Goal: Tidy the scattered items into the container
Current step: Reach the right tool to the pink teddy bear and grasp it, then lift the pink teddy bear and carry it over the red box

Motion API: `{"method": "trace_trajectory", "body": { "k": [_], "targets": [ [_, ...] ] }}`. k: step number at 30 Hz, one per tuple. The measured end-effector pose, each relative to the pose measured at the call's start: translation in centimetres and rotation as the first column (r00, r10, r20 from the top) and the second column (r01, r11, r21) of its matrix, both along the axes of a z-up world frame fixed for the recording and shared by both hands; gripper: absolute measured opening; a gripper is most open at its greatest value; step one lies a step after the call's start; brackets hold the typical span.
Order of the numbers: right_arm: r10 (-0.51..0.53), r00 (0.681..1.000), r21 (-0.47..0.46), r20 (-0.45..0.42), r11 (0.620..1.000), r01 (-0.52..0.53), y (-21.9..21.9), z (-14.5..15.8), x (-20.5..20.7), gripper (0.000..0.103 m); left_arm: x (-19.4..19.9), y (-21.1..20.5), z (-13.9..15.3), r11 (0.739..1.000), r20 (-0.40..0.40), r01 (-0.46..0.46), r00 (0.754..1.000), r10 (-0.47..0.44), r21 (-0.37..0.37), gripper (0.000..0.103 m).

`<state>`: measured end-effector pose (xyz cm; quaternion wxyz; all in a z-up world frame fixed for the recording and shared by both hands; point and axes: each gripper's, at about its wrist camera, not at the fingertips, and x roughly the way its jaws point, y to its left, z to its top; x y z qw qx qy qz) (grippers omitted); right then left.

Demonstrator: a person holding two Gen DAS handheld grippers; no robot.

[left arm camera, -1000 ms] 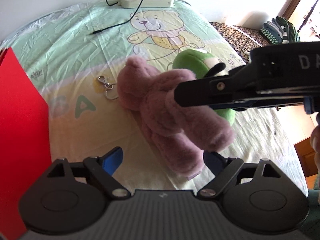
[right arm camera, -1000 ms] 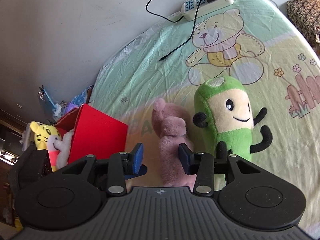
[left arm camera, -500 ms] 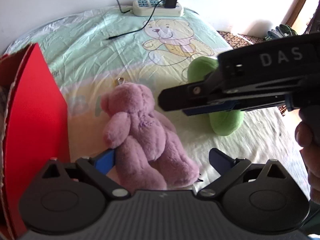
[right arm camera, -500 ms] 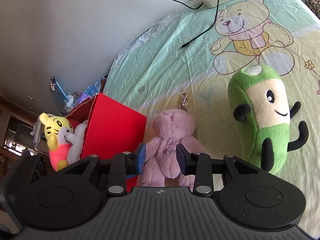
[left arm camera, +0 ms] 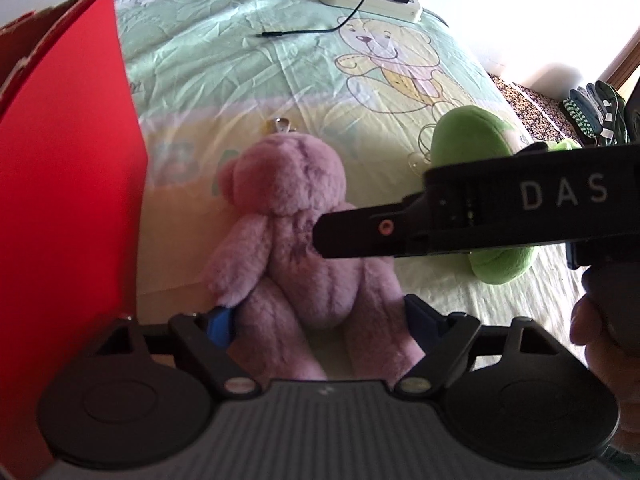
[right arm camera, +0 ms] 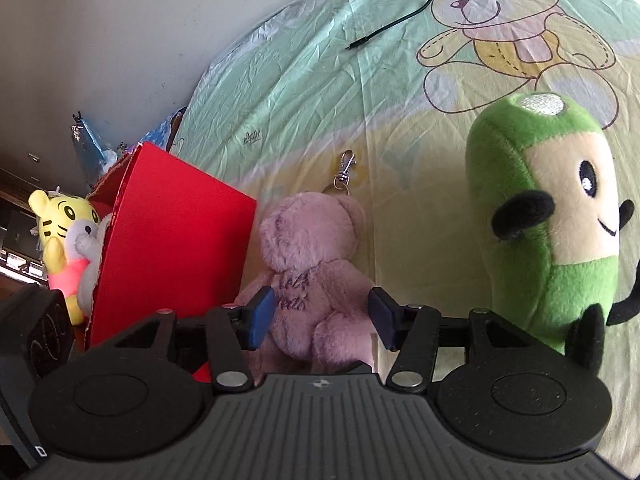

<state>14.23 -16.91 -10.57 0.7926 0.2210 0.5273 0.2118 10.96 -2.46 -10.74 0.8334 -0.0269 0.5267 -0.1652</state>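
Fluffy mauve plush bear (left arm camera: pixel 296 236) lies on pastel bear-print bedsheet (left arm camera: pixel 248 60), legs between spread fingers of left gripper (left arm camera: pixel 320 324), blue left pad (left arm camera: pixel 219 322) near its arm. Right gripper (right arm camera: pixel 320 316) also released, straddling bear's torso. Red cardboard box (right arm camera: pixel 172 248) at 9 o'clock; green plush doll (right arm camera: pixel 552 224) at 3 o'clock.

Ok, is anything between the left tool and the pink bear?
Nothing visible. The left tool is open, with the pink bear's legs already between its fingers. The right tool, also open, straddles the bear's body.
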Motion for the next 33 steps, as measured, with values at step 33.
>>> {"method": "trace_trajectory", "body": {
  "k": [33],
  "targets": [
    [-0.17,0.971,0.108,0.168,0.982,0.153,-2.8,7.0,-5.8,0.058,-5.7,-3.2,9.2,0.989,0.375,0.114,0.916,-0.141,0.094,0.07]
  ]
}}
